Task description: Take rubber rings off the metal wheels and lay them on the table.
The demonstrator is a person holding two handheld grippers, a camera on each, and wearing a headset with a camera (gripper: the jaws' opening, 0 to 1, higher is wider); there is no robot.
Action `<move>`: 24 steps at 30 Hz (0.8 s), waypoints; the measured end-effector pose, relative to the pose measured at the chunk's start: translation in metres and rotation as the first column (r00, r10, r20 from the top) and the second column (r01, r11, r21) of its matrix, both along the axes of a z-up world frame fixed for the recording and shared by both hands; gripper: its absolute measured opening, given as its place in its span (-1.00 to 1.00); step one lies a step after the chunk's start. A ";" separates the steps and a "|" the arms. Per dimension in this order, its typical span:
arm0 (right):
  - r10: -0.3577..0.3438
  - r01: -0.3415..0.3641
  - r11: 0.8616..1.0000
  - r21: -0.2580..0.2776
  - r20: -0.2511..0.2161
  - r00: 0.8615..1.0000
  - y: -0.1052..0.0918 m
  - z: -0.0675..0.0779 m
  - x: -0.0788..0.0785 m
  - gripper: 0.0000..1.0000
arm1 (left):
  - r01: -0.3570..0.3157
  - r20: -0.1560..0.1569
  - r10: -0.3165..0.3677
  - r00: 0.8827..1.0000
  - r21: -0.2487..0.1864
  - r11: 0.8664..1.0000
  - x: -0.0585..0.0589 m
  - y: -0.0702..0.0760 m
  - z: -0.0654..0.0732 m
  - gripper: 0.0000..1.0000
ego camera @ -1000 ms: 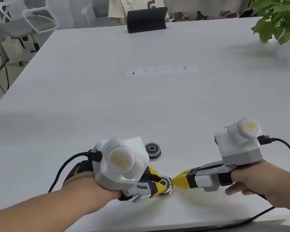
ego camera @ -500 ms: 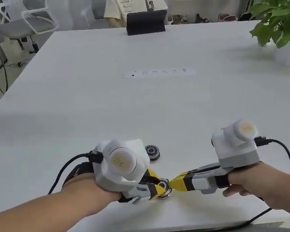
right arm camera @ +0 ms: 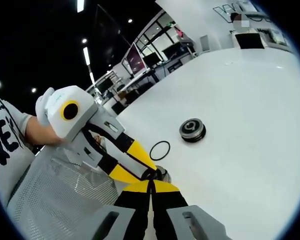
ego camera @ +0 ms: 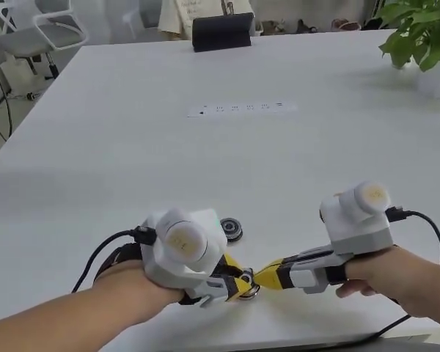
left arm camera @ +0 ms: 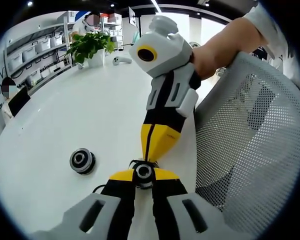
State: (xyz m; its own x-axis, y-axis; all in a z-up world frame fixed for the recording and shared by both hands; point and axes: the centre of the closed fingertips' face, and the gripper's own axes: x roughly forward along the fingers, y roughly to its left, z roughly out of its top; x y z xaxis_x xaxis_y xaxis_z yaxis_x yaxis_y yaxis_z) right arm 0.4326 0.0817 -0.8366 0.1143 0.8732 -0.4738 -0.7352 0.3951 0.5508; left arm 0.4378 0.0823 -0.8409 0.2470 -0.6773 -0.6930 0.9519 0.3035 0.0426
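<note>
Barely any shift in half a second. Left gripper [left arm camera: 143,175] stays clamped on small silver metal wheel [left arm camera: 143,171] at white table's [ego camera: 205,161] near edge. Right gripper [right arm camera: 151,181], jaws together, at wheel's rim; pinch unclear. Peel probably not begun.

Lighting: bright, even and white, washing the pale table [ego camera: 132,147] in the head view. Glare is bleaching its far end at the top of the frame. Shadows: faint, soft-edged, pooling at lower centre. Ceiling lights [right arm camera: 80,5] are burning as hard spots against darkness, upper left of the right gripper view. Distortion: fisheye is bending both gripper views toward their edges. Focus: head view is reading slightly soft.
</note>
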 end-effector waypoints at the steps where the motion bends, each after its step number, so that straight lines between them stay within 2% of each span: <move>1: 0.001 -0.001 1.000 0.005 -0.003 1.000 0.001 0.000 0.000 -1.00 | 0.001 0.000 -0.001 1.000 0.000 1.000 0.000 0.000 0.000 -0.86; 12: 0.027 -0.027 0.999 0.040 0.005 1.000 0.005 0.004 -0.004 -1.00 | -0.002 0.000 0.002 1.000 -0.001 1.000 0.000 0.000 0.000 -0.86; 13: 0.022 -0.022 0.996 0.084 0.005 1.000 0.009 0.011 -0.004 -1.00 | -0.003 0.000 0.003 1.000 -0.001 1.000 0.000 0.000 0.000 -0.86; 14: 0.037 -0.036 0.994 0.105 -0.016 0.999 0.011 0.014 -0.008 -1.00 | -0.004 0.000 0.004 1.000 -0.001 1.000 0.000 0.000 0.000 -0.86; 15: 0.032 -0.031 0.997 0.072 -0.011 0.999 0.009 0.010 -0.007 -1.00 | -0.005 0.000 0.005 1.000 -0.001 1.000 0.000 0.000 0.000 -0.86; 16: 0.040 -0.040 0.997 0.064 0.010 0.999 0.009 0.009 -0.005 -1.00 | -0.005 0.000 0.005 1.000 -0.002 1.000 0.000 0.000 0.000 -0.86; 18: 0.022 -0.022 0.998 0.058 -0.001 1.000 0.007 0.007 -0.002 -1.00 | -0.008 -0.001 0.008 1.000 -0.004 1.000 0.000 0.000 0.000 -0.86; 24: 0.001 -0.002 0.999 0.043 0.021 1.000 0.003 0.005 0.002 -1.00 | -0.013 -0.008 0.013 1.000 -0.006 1.000 0.000 0.000 0.000 -0.86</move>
